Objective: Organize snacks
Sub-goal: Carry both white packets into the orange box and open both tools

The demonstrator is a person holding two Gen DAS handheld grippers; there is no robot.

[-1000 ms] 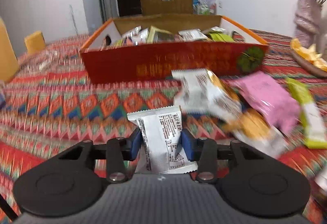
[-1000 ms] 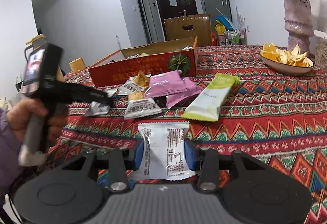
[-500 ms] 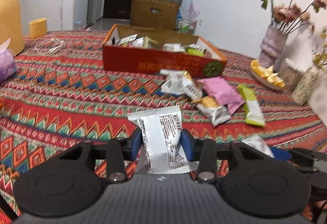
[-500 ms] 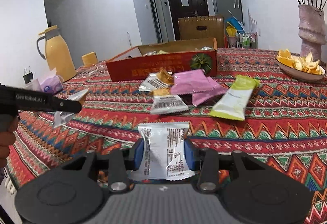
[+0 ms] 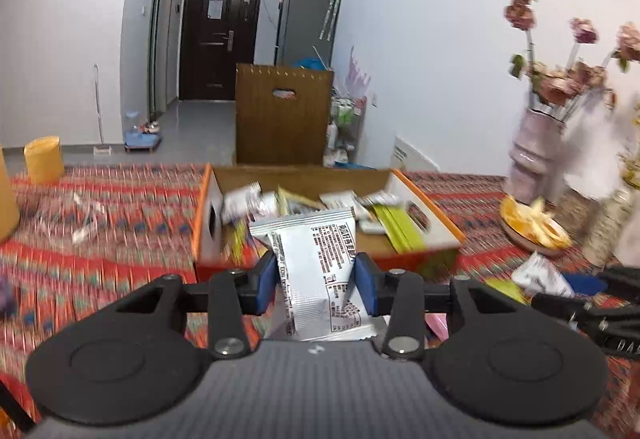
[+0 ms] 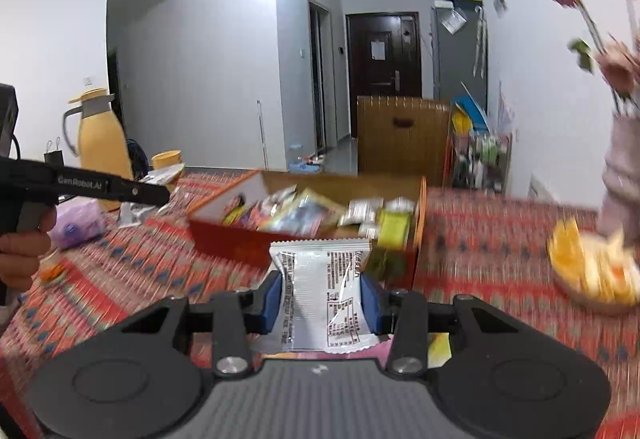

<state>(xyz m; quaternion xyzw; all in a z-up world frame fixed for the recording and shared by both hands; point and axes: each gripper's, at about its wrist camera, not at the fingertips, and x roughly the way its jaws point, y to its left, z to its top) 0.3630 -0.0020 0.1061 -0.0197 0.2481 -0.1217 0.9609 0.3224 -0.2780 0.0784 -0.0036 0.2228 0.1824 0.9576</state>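
While clamped, each silver packet (image 5: pixel 316 271) (image 6: pixel 322 295) stands between its gripper's pads.

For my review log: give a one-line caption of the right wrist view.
Right gripper holds a silver snack packet above the patterned tablecloth, facing the half-filled red box.

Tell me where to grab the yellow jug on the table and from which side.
Grip the yellow jug by its grey handle, coming in from the handle side, the left in the right wrist view. It stands upright, and the handle loops clear of the wide body, which looks too broad for the tool.
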